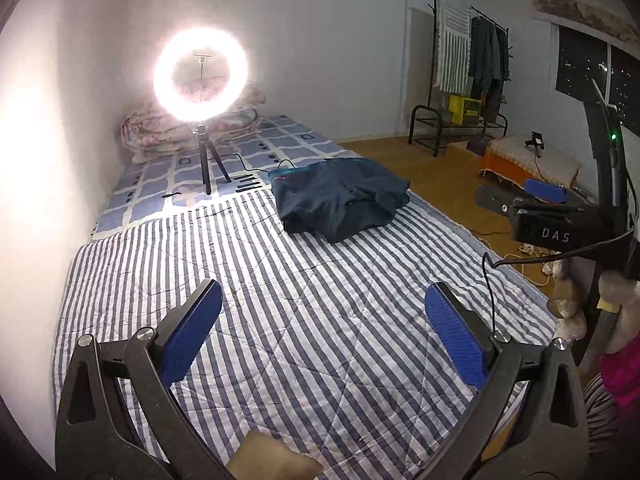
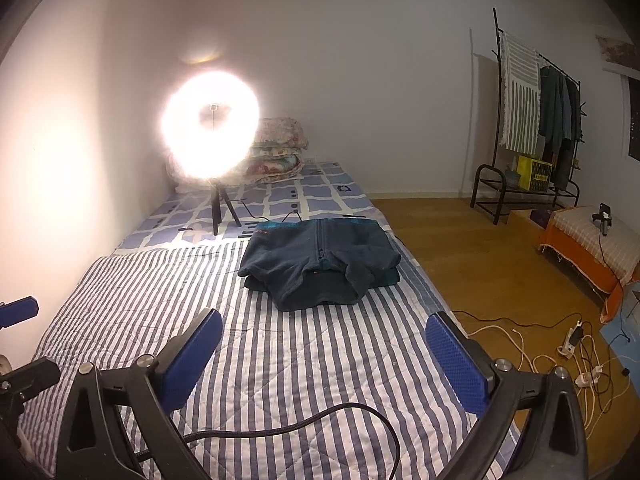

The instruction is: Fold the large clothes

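A dark teal fleece garment [image 1: 340, 204] lies folded in a compact bundle on the striped blue-and-white quilt [image 1: 260, 300], toward its far right side. It also shows in the right wrist view [image 2: 320, 264], zipper up. My left gripper [image 1: 324, 300] is open and empty, hovering above the quilt well short of the garment. My right gripper [image 2: 324, 334] is open and empty too, a little nearer the garment. The left gripper's blue pad [image 2: 18, 310] shows at the left edge of the right wrist view.
A lit ring light [image 1: 200, 76] on a small tripod stands on the bed behind the garment, its cable trailing. Folded floral bedding [image 2: 276, 152] lies at the wall. A clothes rack [image 2: 536, 128], an orange-covered bench [image 2: 592, 248] and floor cables [image 2: 568, 344] are to the right.
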